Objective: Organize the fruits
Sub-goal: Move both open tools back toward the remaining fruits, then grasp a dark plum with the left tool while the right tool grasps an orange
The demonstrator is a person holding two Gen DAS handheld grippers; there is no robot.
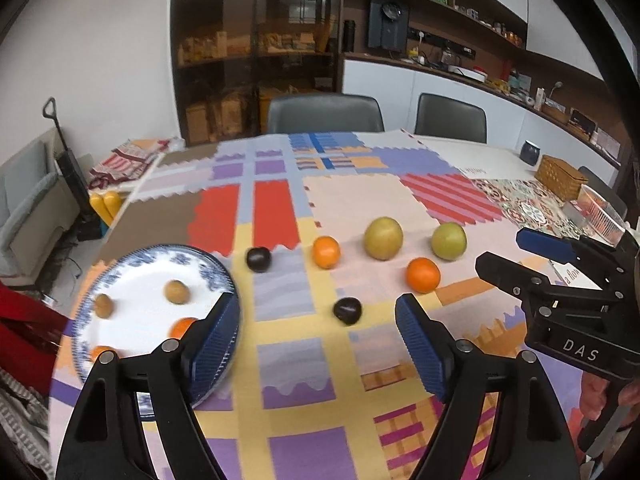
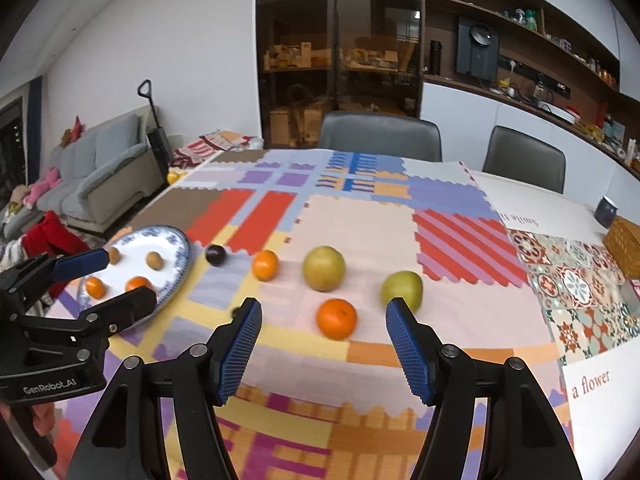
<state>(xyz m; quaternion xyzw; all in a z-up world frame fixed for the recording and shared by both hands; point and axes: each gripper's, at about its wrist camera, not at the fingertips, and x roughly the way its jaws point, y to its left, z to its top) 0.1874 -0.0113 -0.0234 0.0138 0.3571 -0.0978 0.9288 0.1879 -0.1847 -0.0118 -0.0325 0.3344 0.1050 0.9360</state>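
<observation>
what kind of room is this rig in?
Most likely a home dining and living area: a dining table under a patchwork cloth with grey chairs behind it, a sofa to one side, and a glass-door cabinet beside cluttered wall shelves.

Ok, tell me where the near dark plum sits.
In the left wrist view the small dark round plum lies on the patchwork tablecloth, between the blue-rimmed white plate and the nearer orange.

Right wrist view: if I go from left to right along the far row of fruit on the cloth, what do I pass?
Plate → dark plum → small orange → big pear → green pear
</observation>
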